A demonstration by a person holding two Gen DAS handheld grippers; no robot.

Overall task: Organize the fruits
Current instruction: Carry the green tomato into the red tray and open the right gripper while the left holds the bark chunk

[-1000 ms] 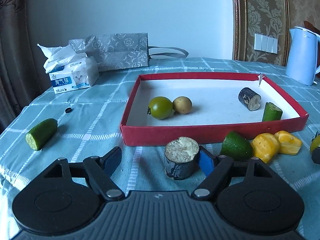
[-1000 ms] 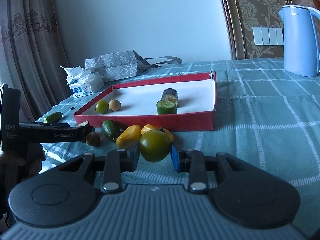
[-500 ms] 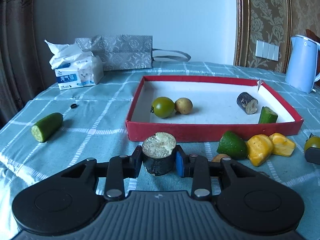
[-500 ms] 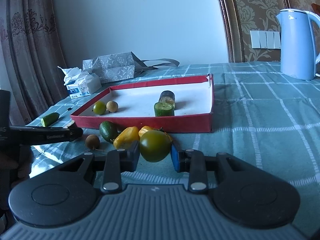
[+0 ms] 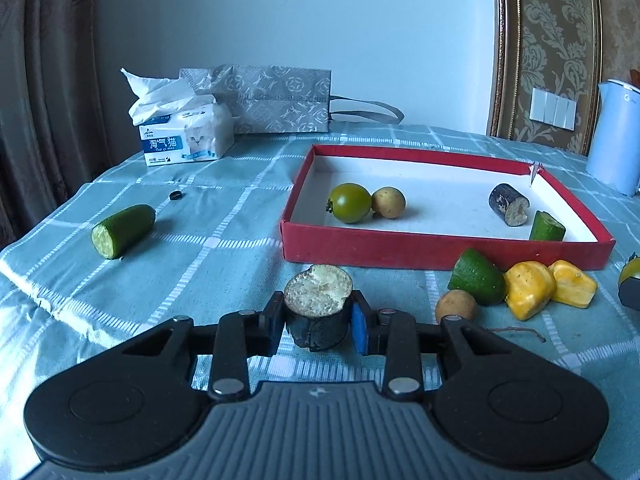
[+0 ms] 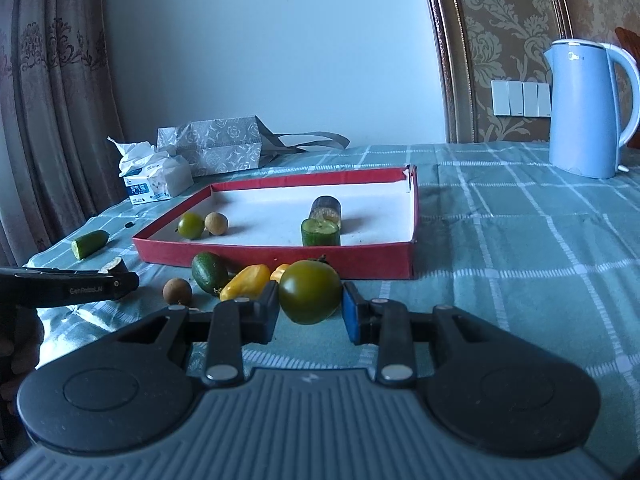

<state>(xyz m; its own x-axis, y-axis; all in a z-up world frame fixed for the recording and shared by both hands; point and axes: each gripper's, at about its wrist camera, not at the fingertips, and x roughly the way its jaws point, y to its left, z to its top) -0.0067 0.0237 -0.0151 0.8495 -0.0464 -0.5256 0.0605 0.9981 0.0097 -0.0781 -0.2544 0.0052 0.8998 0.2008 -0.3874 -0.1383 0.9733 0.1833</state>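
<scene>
While both grippers hold fruit clear of the bench, the red tray (image 5: 440,246) waits just ahead. The left gripper (image 5: 318,322) is clamped on a dark-skinned stub with a pale cut top (image 5: 319,307) — squeezed across its sides so the cut face stays up. The right gripper (image 6: 310,306) pinches a green tomato (image 6: 310,297), likely bound for its twin (image 6: 191,225) in the tray. A second ago the left jaws stood wide around the stub — now they grip it.
</scene>
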